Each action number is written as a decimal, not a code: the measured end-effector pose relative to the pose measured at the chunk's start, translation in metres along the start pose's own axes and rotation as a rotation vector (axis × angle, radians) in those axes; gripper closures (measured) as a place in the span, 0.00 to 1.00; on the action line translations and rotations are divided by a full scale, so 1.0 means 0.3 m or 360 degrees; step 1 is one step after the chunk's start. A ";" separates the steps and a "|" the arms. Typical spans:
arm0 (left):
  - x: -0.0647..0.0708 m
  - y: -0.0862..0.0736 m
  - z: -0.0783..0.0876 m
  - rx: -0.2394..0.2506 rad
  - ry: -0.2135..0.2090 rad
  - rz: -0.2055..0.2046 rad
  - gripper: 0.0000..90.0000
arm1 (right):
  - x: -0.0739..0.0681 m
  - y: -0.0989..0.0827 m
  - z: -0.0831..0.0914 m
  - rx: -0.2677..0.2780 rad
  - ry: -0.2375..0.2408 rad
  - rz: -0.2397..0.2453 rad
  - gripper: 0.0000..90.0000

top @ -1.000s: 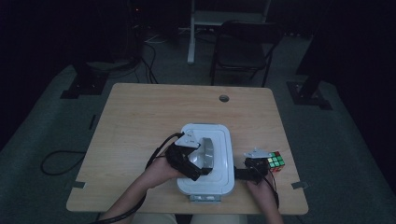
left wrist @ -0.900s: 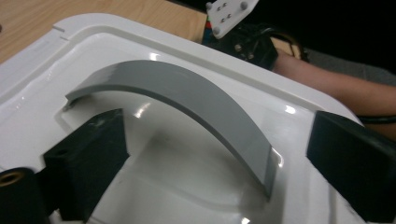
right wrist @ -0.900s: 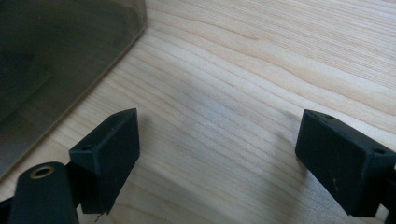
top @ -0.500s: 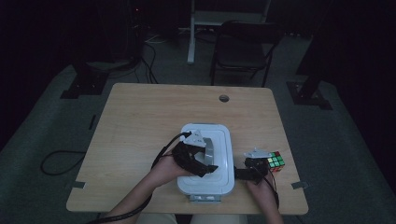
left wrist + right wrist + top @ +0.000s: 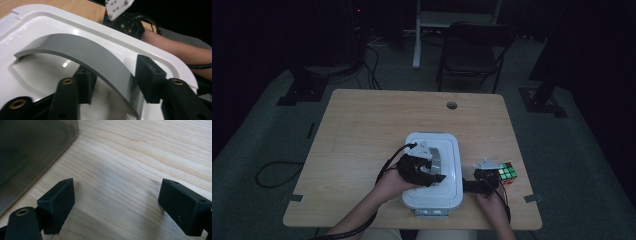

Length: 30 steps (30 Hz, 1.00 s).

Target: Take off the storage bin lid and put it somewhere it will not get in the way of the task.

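A white lidded container [image 5: 447, 145] sits on the wooden table [image 5: 362, 130], with a grey arched handle [image 5: 82, 47] across its lid [image 5: 50, 17]. My left gripper [image 5: 431, 172] is down on the lid, and in the left gripper view [image 5: 117, 80] its jaws straddle the handle. They have just been closing on it. The right pad [image 5: 150, 77] sits at the handle's edge, while a narrow gap shows beside the left pad [image 5: 86, 82]. My right gripper [image 5: 474, 186] rests low over bare wood right of the container, open with nothing between its pads [image 5: 116, 202].
A colourful puzzle cube [image 5: 507, 172] lies just right of my right gripper. The container's translucent wall [image 5: 30, 150] is close on that gripper's left. A cable hole [image 5: 452, 105] is at the table's far edge, and a chair [image 5: 472, 50] stands beyond.
The left gripper has shifted slightly right along the lid and its jaws have narrowed around the grey handle. The right hand and the cube have stayed put.
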<state>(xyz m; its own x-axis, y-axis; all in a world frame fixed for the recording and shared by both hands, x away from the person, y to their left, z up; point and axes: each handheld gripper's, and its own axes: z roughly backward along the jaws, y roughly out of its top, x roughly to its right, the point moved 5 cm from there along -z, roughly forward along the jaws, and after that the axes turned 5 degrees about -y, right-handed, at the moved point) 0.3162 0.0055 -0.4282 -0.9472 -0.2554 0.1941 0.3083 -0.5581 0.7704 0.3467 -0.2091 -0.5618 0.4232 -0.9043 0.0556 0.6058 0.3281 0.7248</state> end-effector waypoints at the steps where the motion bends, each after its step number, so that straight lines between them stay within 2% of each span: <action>1: 0.000 -0.001 0.000 0.0001 -0.0012 0.0011 0.60 | 0.000 0.000 0.000 0.0000 0.0000 0.0000 0.15; 4: -0.002 -0.003 0.002 0.0009 -0.0067 0.0053 0.64 | 0.000 0.000 0.000 -0.0001 0.0000 0.0001 0.15; 9: 0.001 -0.001 0.010 0.0028 -0.0136 0.0087 0.73 | 0.000 0.000 0.000 -0.0001 0.0000 0.0003 0.15; 13: 0.017 0.009 0.037 0.0041 -0.0176 0.0066 0.77 | 0.000 0.000 0.000 0.0000 0.0000 0.0000 0.15; 16: 0.047 0.027 0.065 0.0040 -0.0156 -0.0012 0.80 | 0.001 0.000 0.000 0.0001 -0.0001 0.0004 0.15; 18: 0.059 0.036 0.081 0.0043 -0.0170 -0.0038 0.80 | 0.000 0.000 0.000 0.0001 0.0000 0.0000 0.15; 24: 0.059 0.045 0.142 0.0068 -0.0139 -0.0065 0.80 | 0.000 0.000 0.000 0.0001 -0.0001 0.0001 0.15; 30: 0.043 0.032 0.193 0.0058 -0.0099 -0.0074 0.80 | 0.000 0.000 0.000 0.0001 0.0000 0.0001 0.15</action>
<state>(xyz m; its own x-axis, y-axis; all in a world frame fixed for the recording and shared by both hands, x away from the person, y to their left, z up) 0.3019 0.0425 -0.3830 -0.9644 -0.1798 0.1937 0.2613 -0.5389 0.8008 0.3468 -0.2092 -0.5617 0.4236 -0.9041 0.0560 0.6053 0.3285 0.7250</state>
